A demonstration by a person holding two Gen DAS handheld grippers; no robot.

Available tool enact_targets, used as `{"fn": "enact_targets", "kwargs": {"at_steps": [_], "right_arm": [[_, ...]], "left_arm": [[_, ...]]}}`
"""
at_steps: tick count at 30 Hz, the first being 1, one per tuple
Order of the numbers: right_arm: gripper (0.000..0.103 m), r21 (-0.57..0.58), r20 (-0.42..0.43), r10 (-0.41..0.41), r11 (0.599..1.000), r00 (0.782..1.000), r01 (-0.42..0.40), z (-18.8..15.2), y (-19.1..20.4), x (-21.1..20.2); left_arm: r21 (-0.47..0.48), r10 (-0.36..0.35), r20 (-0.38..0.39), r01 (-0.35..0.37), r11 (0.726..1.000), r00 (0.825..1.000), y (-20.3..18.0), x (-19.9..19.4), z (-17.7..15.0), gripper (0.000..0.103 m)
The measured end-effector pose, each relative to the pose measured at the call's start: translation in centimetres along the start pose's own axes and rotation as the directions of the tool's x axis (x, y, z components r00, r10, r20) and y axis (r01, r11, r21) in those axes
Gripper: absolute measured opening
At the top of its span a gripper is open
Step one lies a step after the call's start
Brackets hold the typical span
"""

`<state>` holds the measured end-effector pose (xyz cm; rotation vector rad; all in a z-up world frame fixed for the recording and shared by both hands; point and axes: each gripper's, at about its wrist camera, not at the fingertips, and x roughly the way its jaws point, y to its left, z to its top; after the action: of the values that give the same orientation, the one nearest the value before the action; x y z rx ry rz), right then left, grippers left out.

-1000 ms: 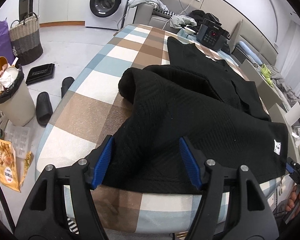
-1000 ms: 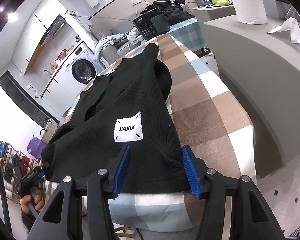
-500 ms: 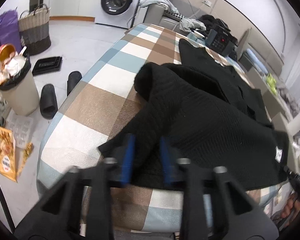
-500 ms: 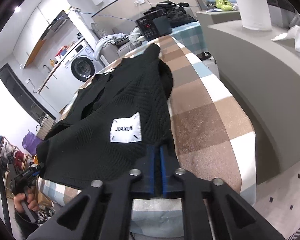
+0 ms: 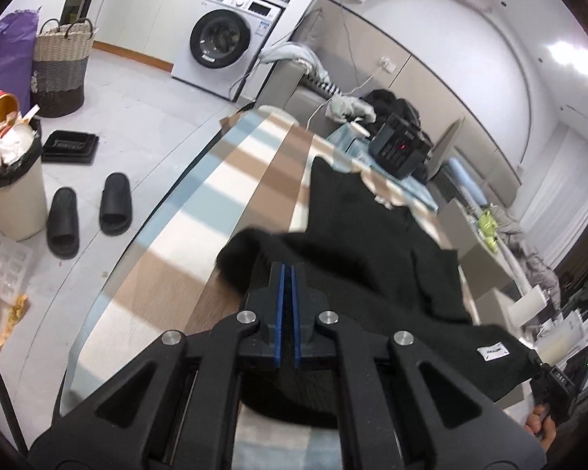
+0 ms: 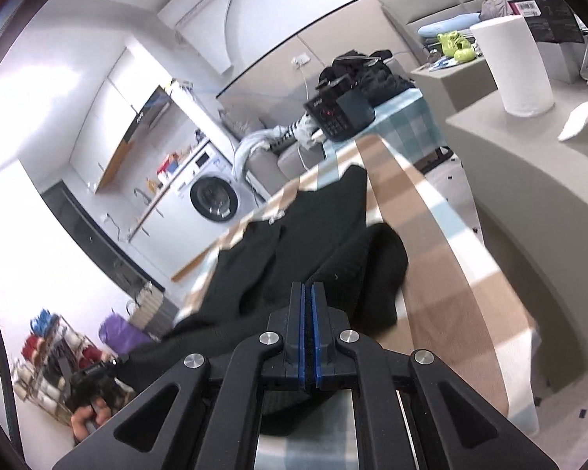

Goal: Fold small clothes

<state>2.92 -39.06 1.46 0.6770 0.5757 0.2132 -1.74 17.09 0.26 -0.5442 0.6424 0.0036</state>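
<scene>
While both grippers hold the near hem of the black knit sweater (image 5: pixel 356 258), most of the garment lies along the checked tablecloth (image 5: pixel 200 203) of the table, and only the near edge is raised off it. The left gripper (image 5: pixel 288 274) has its blue pads pressed together on the fabric at the left corner of the hem. The right gripper (image 6: pixel 308 293) pinches the other corner in the same way, with only a thin dark line between its pads.

I judge that the sweater is soft and limp, with a thick ribbed knit, so it is light but a little bulky. It sags between the two holds and makes a rounded roll (image 6: pixel 376 258) where the cloth is already doubled over. Such a knit is not slippery, and it will probably drag on the tablecloth and not slide freely. It can also stretch if the grippers pull apart too much.

The hem corners seem the good place to hold, because the edge between them stays straight and the fold line will be even. A white label (image 5: pixel 492 352) sits near the right corner and shows which side is up. The far end of the sweater reaches toward a black appliance (image 6: pixel 339 113) at the end of the table, without touching it as far as I can tell.
</scene>
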Motion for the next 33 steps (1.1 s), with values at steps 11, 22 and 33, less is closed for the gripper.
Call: {"fn": "enact_targets", "kwargs": {"at_steps": [11,22,33], "right_arm": [[0.003,-0.043,-0.069,-0.095,0.995,0.993,0.093,0.9,-0.2,2.4],[0.026,0.026,-0.196,-0.181,0.981,0.964,0.19,-3.1,-4.9,2.8],[0.053,0.02,-0.219,-0.196,0.978,0.956,0.205,-3.3,-4.8,3.0]], "left_arm": [[0.04,0.007,0.011,-0.008,0.999,1.0,-1.7,1.5,3.8,0.0],[0.026,0.116,-0.174,-0.113,0.993,0.978,2.8,4.4,-2.4,0.022],[0.136,0.166,-0.208,-0.139,0.981,0.964,2.5,5.8,-4.8,0.068]]}}
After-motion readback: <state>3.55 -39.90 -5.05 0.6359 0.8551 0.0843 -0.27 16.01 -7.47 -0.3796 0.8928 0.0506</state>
